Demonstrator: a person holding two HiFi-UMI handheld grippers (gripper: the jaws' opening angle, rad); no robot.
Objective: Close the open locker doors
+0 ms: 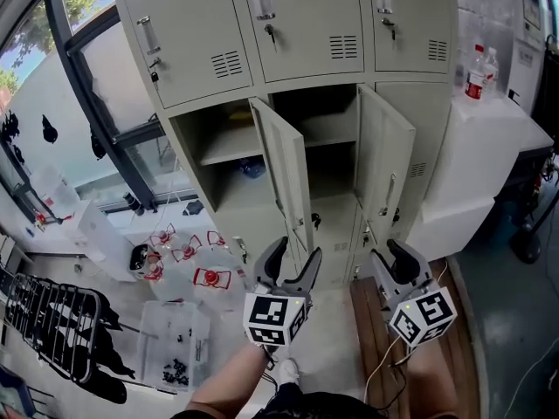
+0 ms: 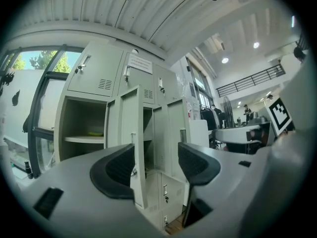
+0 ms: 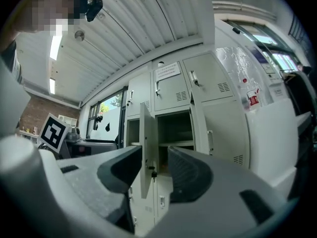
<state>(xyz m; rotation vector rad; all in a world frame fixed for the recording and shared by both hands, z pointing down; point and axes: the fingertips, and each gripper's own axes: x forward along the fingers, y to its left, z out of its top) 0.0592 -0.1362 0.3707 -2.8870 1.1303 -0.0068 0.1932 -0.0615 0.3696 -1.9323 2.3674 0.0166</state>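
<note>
The left door [image 1: 281, 177] and right door [image 1: 384, 168] in the lockers' [image 1: 306, 24] middle row are swung outward, long axes upright, free edges pointed at the person, so a rebound or pinched jaw could be caused by a hard push from the left gripper [image 1: 295, 251] or right gripper [image 1: 389, 253], both held wide and empty below.

Readable text: none is showing in any view.
Paper notice [image 3: 167, 71]: sitting on the upper middle locker door [image 3: 171, 95], carrying print too small to read.
Bottle label [image 1: 474, 81]: showing a red band, its words too blurred to read.
Left cube marker [image 1: 275, 319]: showing a black-and-white square pattern, no letters or numbers.
Right cube marker [image 1: 423, 314]: showing the same kind of pattern.
</note>
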